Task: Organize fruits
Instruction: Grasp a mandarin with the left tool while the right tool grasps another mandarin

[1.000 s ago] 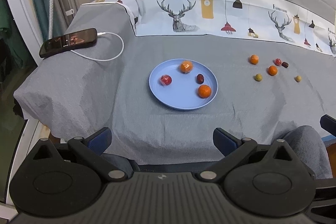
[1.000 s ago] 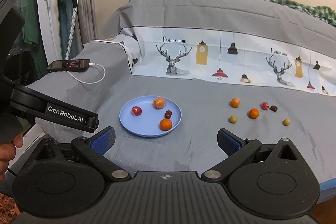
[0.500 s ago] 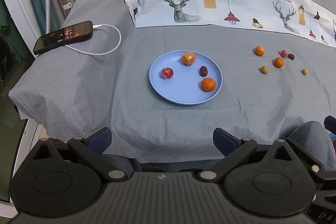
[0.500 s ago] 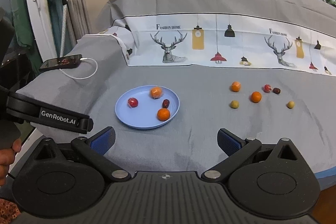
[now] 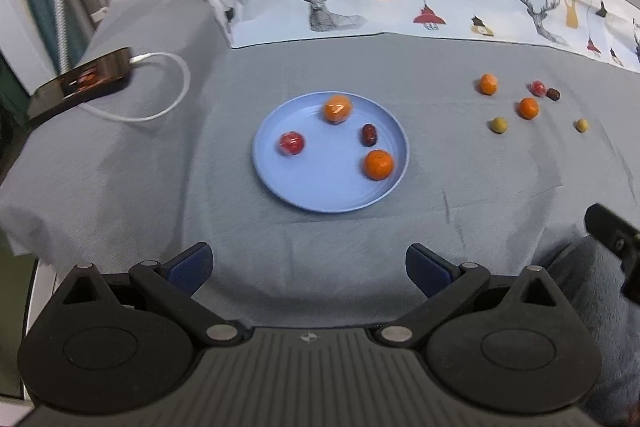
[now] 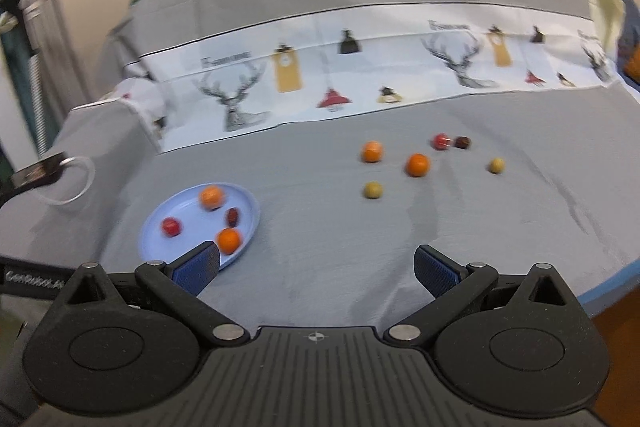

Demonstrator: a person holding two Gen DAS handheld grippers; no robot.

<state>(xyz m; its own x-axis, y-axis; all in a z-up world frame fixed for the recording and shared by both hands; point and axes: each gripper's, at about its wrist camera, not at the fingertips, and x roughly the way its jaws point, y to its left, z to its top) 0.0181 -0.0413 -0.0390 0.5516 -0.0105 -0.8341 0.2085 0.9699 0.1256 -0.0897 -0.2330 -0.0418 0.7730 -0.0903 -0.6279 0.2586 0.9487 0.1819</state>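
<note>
Above bedspread [image 5: 160, 187], 2 tools, jaws apart

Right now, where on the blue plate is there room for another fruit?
The blue plate has bare room along its near edge and in its middle, between the red fruit and the near orange. The far right part is crowded: the wrapped orange and the dark date sit close together.

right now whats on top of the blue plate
On the blue plate lie four fruits: two oranges, a red fruit and a dark date-like one. In the right wrist view a fingertip covers the plate's near rim.
</note>
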